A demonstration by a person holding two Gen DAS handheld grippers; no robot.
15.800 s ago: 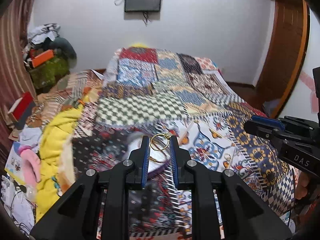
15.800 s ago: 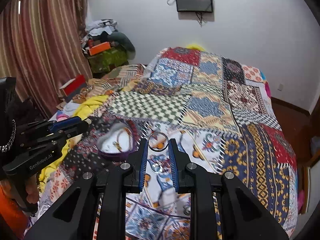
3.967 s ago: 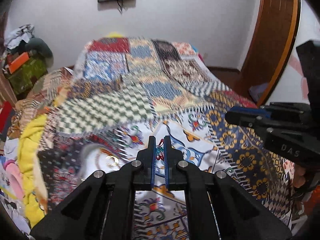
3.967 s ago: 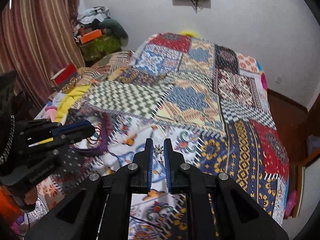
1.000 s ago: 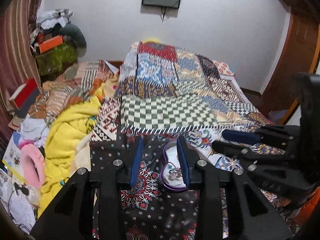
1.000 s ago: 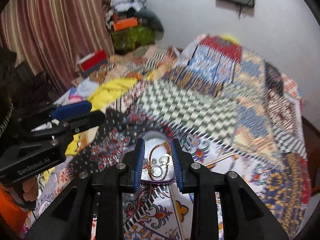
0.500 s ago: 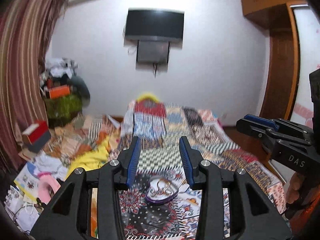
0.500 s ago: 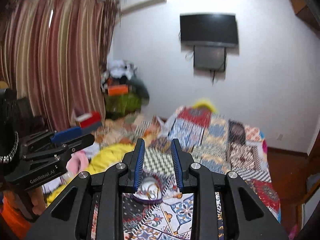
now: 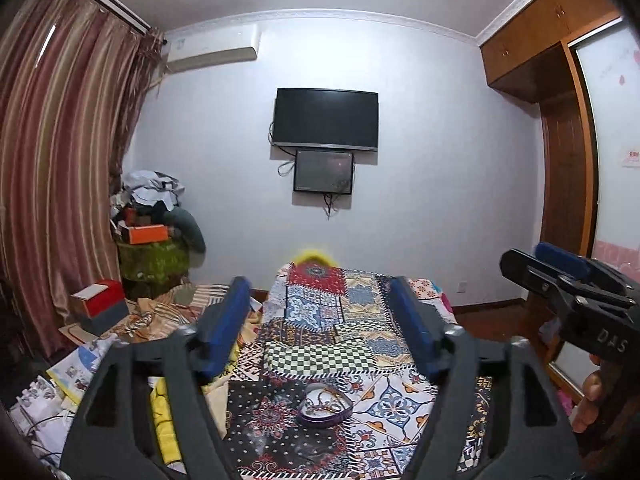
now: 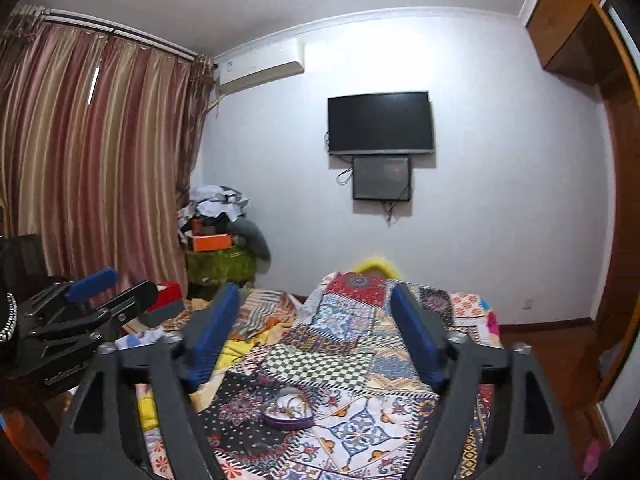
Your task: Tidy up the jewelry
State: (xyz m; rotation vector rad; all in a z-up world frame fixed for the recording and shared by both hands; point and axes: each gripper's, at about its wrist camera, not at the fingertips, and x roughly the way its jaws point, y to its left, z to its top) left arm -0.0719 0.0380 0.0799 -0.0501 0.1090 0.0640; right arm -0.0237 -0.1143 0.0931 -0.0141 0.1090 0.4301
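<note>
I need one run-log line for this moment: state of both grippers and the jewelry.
left hand-held gripper: open, empty | right hand-held gripper: open, empty | jewelry: in purple heart box on quilt

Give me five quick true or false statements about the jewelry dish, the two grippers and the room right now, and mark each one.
1. The purple heart-shaped dish holds jewelry. True.
2. The left gripper grips a ring. False: its jaws are wide open, holding nothing.
3. The right gripper is open. True.
4. The dish sits on the floor. False: it rests on the patchwork bedspread.
5. The wall-mounted TV shows a picture. False: the screen is dark.
</note>
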